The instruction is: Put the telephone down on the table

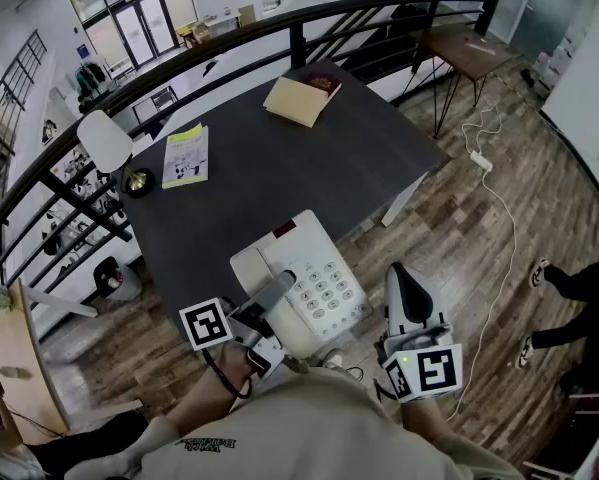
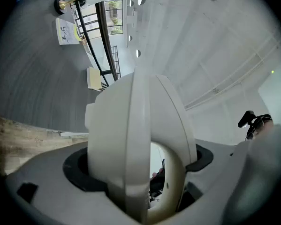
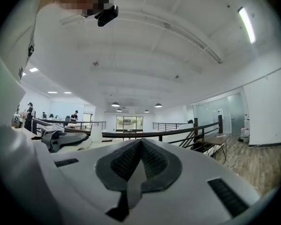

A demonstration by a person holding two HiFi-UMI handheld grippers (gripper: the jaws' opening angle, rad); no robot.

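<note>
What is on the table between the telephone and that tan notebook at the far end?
Nothing. In the head view, only bare dark table lies between the telephone and the tan notebook.

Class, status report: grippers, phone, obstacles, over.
Left gripper clamped on phone; right gripper shut, empty. Phone at table's near edge. Leaflet, books well clear.

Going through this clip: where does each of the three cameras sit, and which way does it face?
Head view: on the person's head, steeply down at the table and telephone; shirt, left tongs and right tongs show.
Left gripper view: on the left tongs, along jaws closed on the telephone, rolled sideways toward the table; perhaps shirt at right.
Right gripper view: on the right tongs, level toward the railing; jaws shut, empty; shirt at left.
Shared: lamp and leaflet appear in head and left gripper views.
</note>
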